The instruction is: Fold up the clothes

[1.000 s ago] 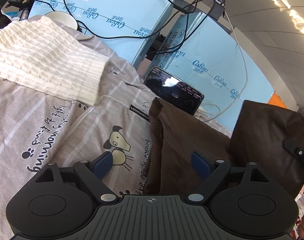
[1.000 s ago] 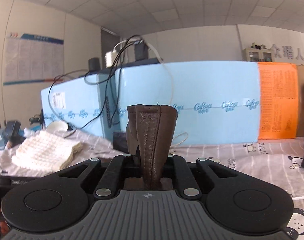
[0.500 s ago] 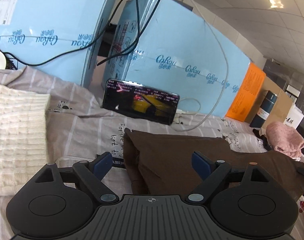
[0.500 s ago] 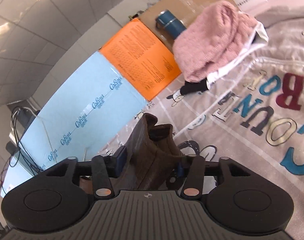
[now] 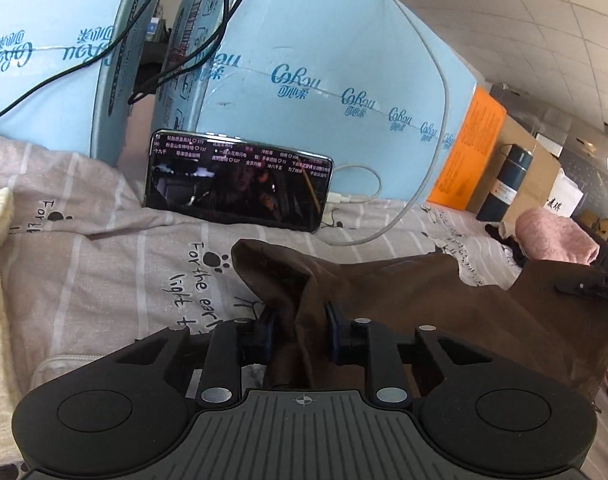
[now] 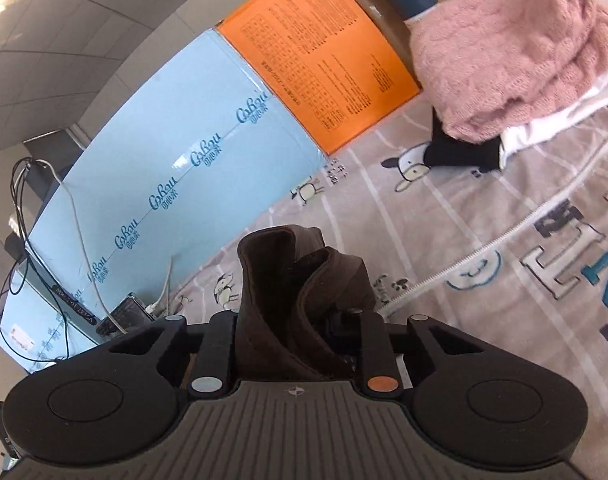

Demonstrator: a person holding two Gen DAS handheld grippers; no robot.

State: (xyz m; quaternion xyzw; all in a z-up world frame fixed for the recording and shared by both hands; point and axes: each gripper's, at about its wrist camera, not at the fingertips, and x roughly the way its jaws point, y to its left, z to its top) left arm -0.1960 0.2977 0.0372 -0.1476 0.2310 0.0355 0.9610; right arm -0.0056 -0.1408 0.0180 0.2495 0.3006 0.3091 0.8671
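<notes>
Brown garment [image 5: 444,300] lies on the bed sheet [image 5: 103,272], bunched between both closing grippers: left gripper [image 5: 299,320], right gripper [image 6: 299,316]. Thick folds may slip from the fingers, or snag the phone cable [image 5: 384,228].

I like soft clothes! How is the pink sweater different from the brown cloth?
The pink sweater is fluffy and knitted; the brown cloth looks smooth. The sweater lies bunched on the bed, untouched; the cloth is pinched between the fingers of both the left gripper and the right gripper. Both are crumpled, not folded.
</notes>
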